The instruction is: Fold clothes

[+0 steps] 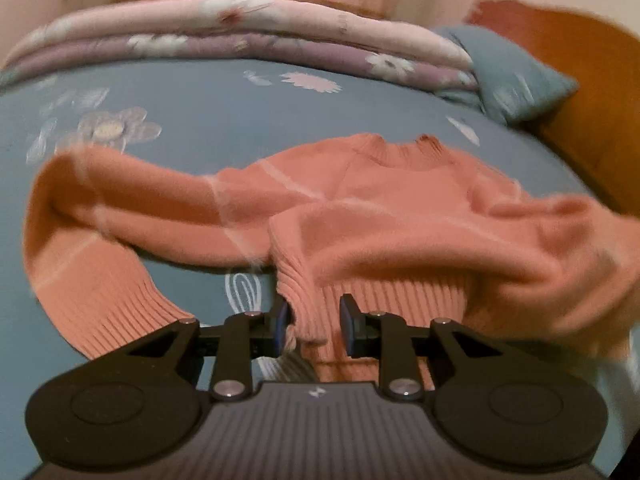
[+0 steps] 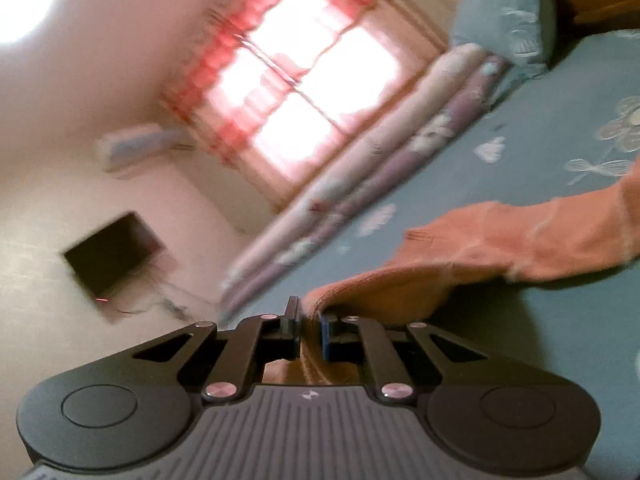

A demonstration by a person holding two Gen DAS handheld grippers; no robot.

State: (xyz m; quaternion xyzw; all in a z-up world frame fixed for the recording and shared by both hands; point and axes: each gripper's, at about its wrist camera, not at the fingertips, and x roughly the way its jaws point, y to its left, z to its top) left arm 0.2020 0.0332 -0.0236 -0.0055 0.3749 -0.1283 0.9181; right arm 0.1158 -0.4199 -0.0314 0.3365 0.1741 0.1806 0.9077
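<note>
Orange-pink knit sweater (image 1: 400,208) lies spread on the bed (image 1: 240,120), on a blue sheet with white flower print. Neckline points away from the left wrist camera, ribbed hem nearest it. One sleeve (image 1: 80,240) loops out to the sweater's left side in that view and curls back toward the hem, its ribbed cuff flat on the sheet. The other side of the sweater is bunched and blurred at the right edge of the view.

Left gripper (image 1: 314,326) sits right at the hem. A fold of ribbed hem hangs between its fingers (image 1: 350,326), which stand narrow but apart; the far finger does not clearly press the knit, so a firm grip cannot be told.

Right gripper (image 2: 310,334) is tilted, fingers nearly together and pinched on an edge of the sweater (image 2: 500,240), which rises off the sheet toward it. View is motion-blurred.

Beyond the sweater's neckline, a folded pink-and-lilac floral quilt (image 1: 240,32) lies along the far side of the bed. A blue pillow (image 1: 508,76) leans beside the quilt's end, against an orange wooden headboard (image 1: 592,92). Behind the quilt, a bright window with red-patterned curtain (image 2: 304,80).
</note>
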